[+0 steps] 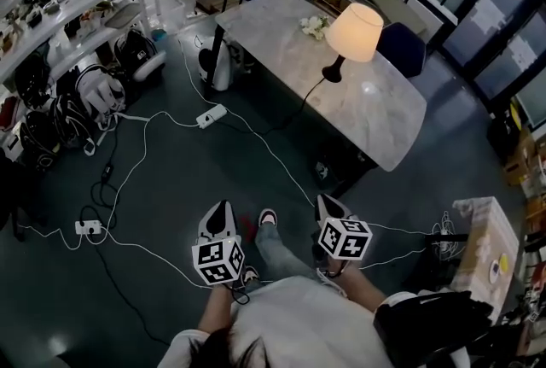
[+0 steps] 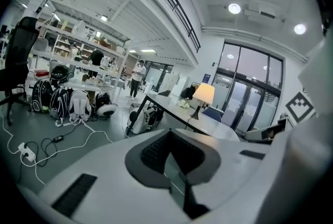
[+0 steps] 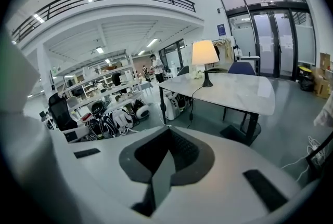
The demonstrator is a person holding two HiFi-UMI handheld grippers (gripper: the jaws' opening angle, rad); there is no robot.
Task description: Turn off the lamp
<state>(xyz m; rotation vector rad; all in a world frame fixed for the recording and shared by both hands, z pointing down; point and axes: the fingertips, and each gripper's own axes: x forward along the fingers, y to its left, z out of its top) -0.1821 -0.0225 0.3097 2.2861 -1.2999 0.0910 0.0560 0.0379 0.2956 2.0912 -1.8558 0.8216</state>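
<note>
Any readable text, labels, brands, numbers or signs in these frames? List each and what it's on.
No legible text in any view.
Blue wall sign: too small to read.
Yellow sticker on the box: blurred, unreadable.
Left gripper and right gripper: square marker patterns only, no letters.

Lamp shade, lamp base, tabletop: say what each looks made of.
Lamp shade: likely fabric or paper, matte; it glows evenly from inside.
Lamp base: dark, possibly metal or ceramic; too small to tell.
Tabletop: looks like polished pale marble or marble-look slab; faint veining, a light reflection.
</note>
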